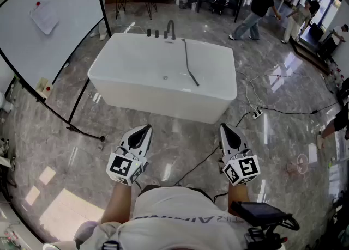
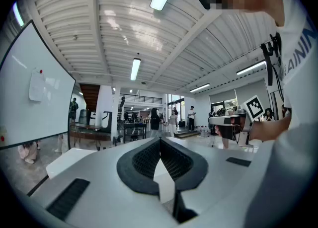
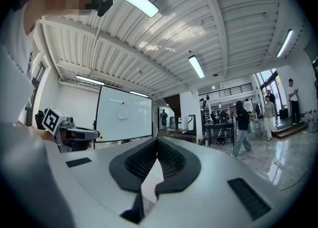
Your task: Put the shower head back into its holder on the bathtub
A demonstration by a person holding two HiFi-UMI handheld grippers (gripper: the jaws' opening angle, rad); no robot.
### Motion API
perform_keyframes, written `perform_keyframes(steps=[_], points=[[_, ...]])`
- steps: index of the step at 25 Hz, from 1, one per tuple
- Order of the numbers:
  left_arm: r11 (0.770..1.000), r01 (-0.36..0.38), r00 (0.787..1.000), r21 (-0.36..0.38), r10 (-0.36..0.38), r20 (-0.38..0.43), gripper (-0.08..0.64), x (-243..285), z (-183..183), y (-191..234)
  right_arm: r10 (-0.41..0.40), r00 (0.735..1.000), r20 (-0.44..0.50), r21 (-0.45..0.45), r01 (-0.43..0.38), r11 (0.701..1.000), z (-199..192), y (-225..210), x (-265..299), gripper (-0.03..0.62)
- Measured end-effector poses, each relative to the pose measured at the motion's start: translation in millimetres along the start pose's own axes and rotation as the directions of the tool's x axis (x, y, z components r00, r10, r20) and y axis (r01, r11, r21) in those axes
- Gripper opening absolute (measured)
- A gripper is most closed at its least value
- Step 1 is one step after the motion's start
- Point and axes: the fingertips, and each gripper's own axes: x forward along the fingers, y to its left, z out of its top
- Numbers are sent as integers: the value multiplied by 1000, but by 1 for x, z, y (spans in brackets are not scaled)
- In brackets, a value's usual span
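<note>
A white freestanding bathtub (image 1: 125, 83) stands on the floor ahead of me. The dark shower head (image 1: 193, 78) lies inside it on its hose (image 1: 185, 53), which runs from the far rim. Dark taps and a curved spout (image 1: 170, 28) stand on that rim; I cannot make out the holder among them. My left gripper (image 1: 143, 130) and right gripper (image 1: 224, 129) hang close to my body, well short of the tub, both level. Each is shut with nothing between its jaws, as the left gripper view (image 2: 160, 145) and the right gripper view (image 3: 158, 145) show.
A large whiteboard (image 1: 49, 20) on a black stand fills the left, one leg reaching toward the tub's near left corner. Cables and a power strip (image 1: 256, 114) trail over the marble floor on the right. People (image 1: 259, 4) and tables are far behind the tub.
</note>
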Motion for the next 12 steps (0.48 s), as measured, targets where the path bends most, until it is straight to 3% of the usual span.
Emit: perform_keyframes(steps=[12], points=[[1000,-2,1000,-7,2,-11,17,-4,-1,-4,34,999,-4,1,-34,999,-1,10,5,12]])
